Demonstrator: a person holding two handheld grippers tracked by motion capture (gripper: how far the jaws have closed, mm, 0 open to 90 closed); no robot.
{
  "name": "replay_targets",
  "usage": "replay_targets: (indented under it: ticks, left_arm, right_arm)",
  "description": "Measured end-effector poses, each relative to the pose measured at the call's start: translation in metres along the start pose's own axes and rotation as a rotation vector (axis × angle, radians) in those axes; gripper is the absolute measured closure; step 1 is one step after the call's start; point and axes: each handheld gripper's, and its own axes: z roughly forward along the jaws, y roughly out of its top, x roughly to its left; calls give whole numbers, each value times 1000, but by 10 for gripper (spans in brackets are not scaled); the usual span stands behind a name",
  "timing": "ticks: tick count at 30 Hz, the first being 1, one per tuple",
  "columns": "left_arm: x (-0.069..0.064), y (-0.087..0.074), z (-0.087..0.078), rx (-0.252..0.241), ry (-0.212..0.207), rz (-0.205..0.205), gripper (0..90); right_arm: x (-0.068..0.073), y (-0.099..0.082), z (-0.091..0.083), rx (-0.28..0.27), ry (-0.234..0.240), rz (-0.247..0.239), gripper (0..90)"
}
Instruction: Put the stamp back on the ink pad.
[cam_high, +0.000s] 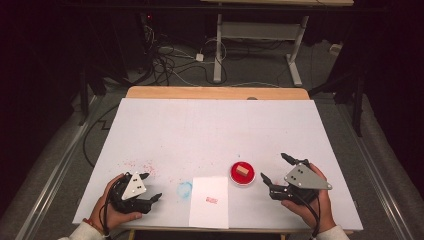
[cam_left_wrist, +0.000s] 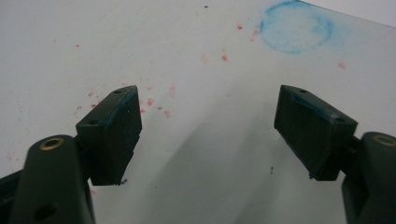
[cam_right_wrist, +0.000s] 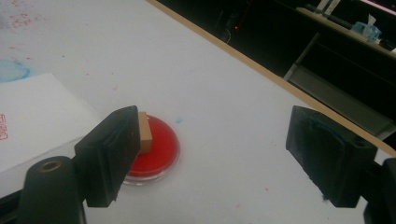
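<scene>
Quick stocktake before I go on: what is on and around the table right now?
ink pad: one, red, round, near edge right of centre
stamp block: one, tan wood, resting on the ink pad
paper sheet: one, white, small red print on it, near edge, left of the pad
blue smudge: one, round, on the table cover left of the sheet
red specks: scattered, near the left tool
table: one, white cover, wooden far edge
cables: several, on the floor beyond
left tool: black, open, empty
right tool: black, open, empty, beside the pad
hands: two, holding the tools
</scene>
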Motion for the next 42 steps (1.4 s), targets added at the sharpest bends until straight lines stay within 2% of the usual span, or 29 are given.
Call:
replay_targets:
  ticks: [4, 6, 11, 15, 29, 42]
  left_arm:
    - [-2, 1, -4, -26, 18, 10, 222]
    - [-3, 2, -7, -57, 25, 10, 222]
    - [-5, 2, -14, -105, 43, 16, 213]
    - [-6, 2, -19, -132, 54, 16, 203]
    - [-10, -1, -24, -142, 72, 16, 196]
    - [-8, -3, -22, -125, 76, 4, 197]
  right_arm:
    - [-2, -8, -4, 2, -12, 13, 187]
    - [-3, -12, -6, 2, -22, 18, 190]
    - [-1, -23, -9, 19, -19, 27, 190]
    - [1, -27, -7, 35, -11, 16, 190]
    - [6, -21, -8, 8, -5, 0, 190]
    - [6, -19, -3, 4, 11, -7, 191]
